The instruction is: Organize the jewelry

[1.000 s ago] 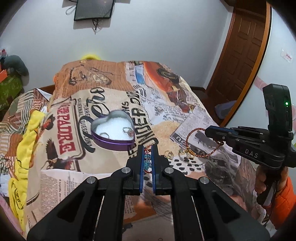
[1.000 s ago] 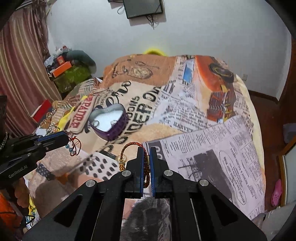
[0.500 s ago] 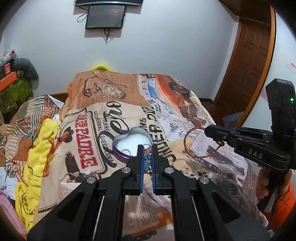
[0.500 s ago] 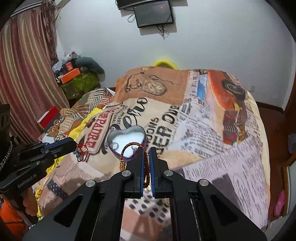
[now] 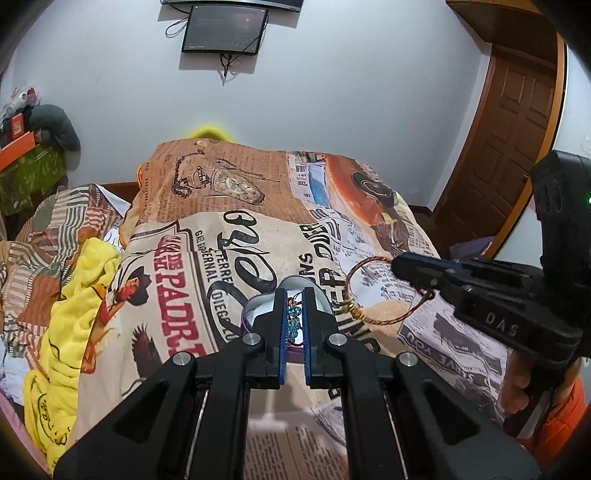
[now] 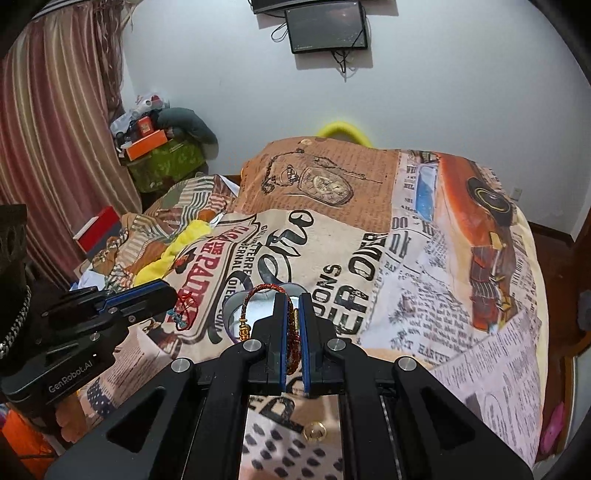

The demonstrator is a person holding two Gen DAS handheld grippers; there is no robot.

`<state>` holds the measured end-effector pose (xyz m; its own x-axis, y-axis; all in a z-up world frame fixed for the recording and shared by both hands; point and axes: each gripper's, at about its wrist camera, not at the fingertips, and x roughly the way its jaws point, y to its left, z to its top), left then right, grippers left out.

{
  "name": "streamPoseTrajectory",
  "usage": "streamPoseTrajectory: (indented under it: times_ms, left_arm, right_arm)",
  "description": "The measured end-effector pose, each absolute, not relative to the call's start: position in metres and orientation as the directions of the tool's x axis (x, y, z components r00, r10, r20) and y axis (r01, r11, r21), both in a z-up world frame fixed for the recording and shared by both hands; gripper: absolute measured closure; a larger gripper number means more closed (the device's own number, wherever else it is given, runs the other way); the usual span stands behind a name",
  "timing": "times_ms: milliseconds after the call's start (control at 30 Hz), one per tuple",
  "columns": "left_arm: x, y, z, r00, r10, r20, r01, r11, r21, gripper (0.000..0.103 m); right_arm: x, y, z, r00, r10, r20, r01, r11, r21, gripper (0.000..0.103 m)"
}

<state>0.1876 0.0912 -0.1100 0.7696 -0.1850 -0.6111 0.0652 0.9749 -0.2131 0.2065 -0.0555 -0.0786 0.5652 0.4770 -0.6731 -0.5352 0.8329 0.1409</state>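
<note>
Between your left gripper's (image 5: 294, 314) closed jaws hangs a red cord bracelet (image 5: 293, 318) with blue beads, just above the heart tin (image 5: 255, 308) on the bed (image 5: 369, 206). Your right gripper (image 6: 293, 314) is clamped on a red-and-gold woven bangle (image 6: 255, 295) with a gold clasp, near the same tin. Both grippers tilt downward, side by side, your right hand (image 5: 524, 387) gripping its handle.

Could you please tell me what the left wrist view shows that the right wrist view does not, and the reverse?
Left wrist only: a brown wooden door.

Right wrist only: striped pink curtains and a small gold ring on the bedspread.

Both: the purple heart-shaped tin, the wall-mounted black screen, the newspaper-print bedspread, and each claw shut on a bracelet.
</note>
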Motion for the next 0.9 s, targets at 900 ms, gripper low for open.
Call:
streamPoseTrajectory:
  times_ms: [900]
  left_arm:
    - [0.245,0.104,-0.158,0.681,-0.246,-0.689,0.065,0.958,-0.278,0.098]
  right_arm:
    - [0.245,-0.013,-0.129,0.433,0.416,-0.800,-0.564,0.817,0.119,0.098]
